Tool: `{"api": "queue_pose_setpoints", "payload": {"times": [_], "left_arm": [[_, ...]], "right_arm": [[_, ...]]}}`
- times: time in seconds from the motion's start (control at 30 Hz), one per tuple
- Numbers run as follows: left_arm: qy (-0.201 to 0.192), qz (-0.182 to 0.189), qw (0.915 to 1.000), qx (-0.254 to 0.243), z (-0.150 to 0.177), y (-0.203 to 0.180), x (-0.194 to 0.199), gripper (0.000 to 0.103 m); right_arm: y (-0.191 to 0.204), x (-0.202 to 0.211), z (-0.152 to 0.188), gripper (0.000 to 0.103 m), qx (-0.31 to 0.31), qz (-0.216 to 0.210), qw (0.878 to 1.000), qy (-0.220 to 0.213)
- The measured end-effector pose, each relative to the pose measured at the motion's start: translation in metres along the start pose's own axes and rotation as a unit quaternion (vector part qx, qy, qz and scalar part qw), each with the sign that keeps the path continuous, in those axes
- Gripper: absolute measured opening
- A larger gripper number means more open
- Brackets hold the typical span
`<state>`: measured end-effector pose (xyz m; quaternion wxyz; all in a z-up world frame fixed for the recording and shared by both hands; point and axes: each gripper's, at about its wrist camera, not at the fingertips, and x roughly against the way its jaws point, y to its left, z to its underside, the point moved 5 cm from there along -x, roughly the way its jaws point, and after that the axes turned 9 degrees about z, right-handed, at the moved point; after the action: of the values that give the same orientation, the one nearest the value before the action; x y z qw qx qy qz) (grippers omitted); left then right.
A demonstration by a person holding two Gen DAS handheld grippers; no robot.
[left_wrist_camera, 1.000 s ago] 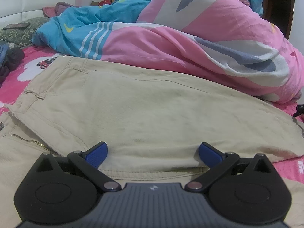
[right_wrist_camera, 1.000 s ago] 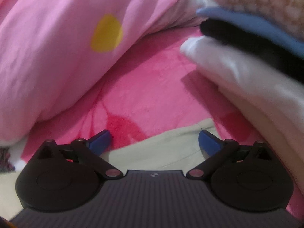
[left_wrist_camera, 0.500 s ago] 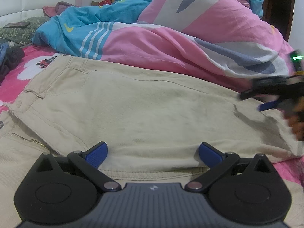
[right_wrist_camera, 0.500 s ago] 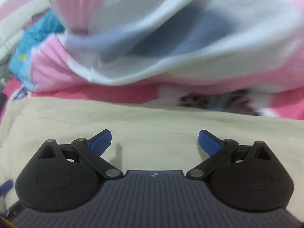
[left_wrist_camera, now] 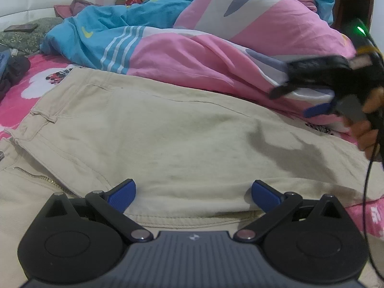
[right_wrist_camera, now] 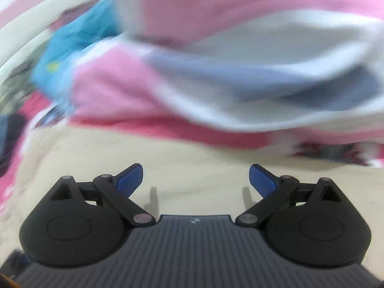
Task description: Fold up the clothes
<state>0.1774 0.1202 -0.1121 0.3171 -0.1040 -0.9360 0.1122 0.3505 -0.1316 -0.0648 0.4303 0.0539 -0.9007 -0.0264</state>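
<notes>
One pair of beige trousers (left_wrist_camera: 172,134) is lying flat on the pink bedsheet (left_wrist_camera: 14,96), its zip end running off the left edge. Your left gripper (left_wrist_camera: 193,193) is hovering at the near hem, fingers spread, gripping nothing. Your right gripper (right_wrist_camera: 196,177) is hanging spread over the cloth; its view is smearing badly, blurring the pink and blue duvet (left_wrist_camera: 216,48) behind

One pair of beige trousers (left_wrist_camera: 168,129), one pink and blue quilt (left_wrist_camera: 192,45), two grippers: left (left_wrist_camera: 193,193), right (right_wrist_camera: 196,180).
</notes>
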Motion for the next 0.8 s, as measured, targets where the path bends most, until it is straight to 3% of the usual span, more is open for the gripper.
{"api": "queue_pose_setpoints", "payload": {"times": [0.1,0.23,0.3,0.4,0.5,0.6,0.73,0.8], "left_arm": [[-0.001,0.003,1.0000,-0.001,0.001,0.000,0.001,0.103],[-0.001,0.012,0.9999,0.001,0.001,0.002,0.004,0.103],[0.000,0.015,0.9999,0.001,0.001,0.003,0.005,0.103],[0.000,0.018,0.9998,0.004,-0.001,0.003,0.008,0.103],[0.000,0.020,0.9997,0.010,-0.001,0.003,0.009,0.103],[0.001,0.016,0.9999,0.006,-0.001,0.001,0.007,0.103],[0.000,0.022,0.9997,0.005,0.000,0.002,0.010,0.103],[0.000,0.030,0.9995,0.005,0.000,0.004,0.012,0.103]], "right_arm": [[0.042,-0.033,-0.004,0.095,0.019,-0.013,0.999,0.023],[0.049,-0.087,-0.013,0.102,0.028,0.042,0.998,0.029],[0.052,-0.087,-0.021,0.102,0.030,0.055,0.998,0.028],[0.046,-0.079,-0.031,0.096,0.007,0.048,0.998,0.047],[0.056,-0.053,-0.033,0.095,-0.006,-0.006,0.998,0.057],[0.090,-0.043,-0.027,0.095,0.044,-0.043,0.996,0.059],[0.133,-0.080,-0.030,0.096,0.095,-0.039,0.992,0.079],[0.145,-0.100,-0.037,0.098,0.115,-0.014,0.992,0.054]]}}
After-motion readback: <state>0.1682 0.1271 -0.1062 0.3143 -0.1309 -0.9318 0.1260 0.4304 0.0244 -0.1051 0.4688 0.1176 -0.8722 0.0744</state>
